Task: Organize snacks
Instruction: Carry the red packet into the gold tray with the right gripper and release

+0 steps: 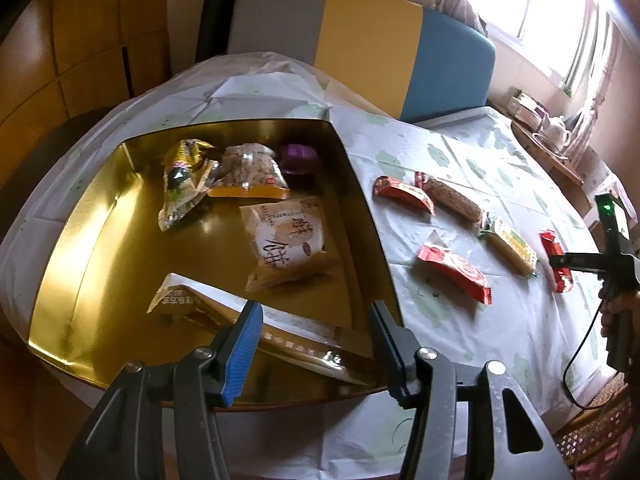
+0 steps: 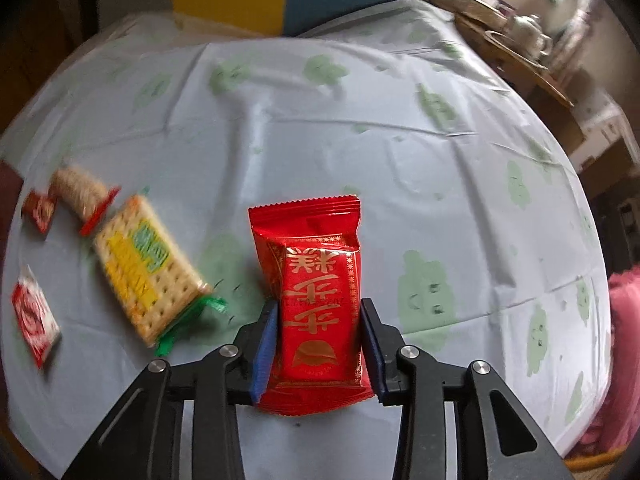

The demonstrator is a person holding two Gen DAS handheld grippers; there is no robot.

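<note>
A gold tin (image 1: 100, 248) on the table holds several snack packets, among them a beige pastry packet (image 1: 286, 248) and a long gold packet (image 1: 280, 332) at its near side. My left gripper (image 1: 316, 316) is open and empty above the long gold packet. My right gripper (image 2: 318, 312) is shut on a red snack packet (image 2: 316, 280), held just above the cloth. It also shows in the left wrist view (image 1: 556, 264). On the cloth lie a cracker pack (image 2: 150, 264), a sesame roll (image 2: 80, 192) and small red packets (image 2: 34, 314).
A white cloth with green prints (image 2: 360, 128) covers the table. A grey, yellow and blue chair back (image 1: 360, 48) stands behind it. A side table with a teapot (image 1: 558, 130) is at the far right.
</note>
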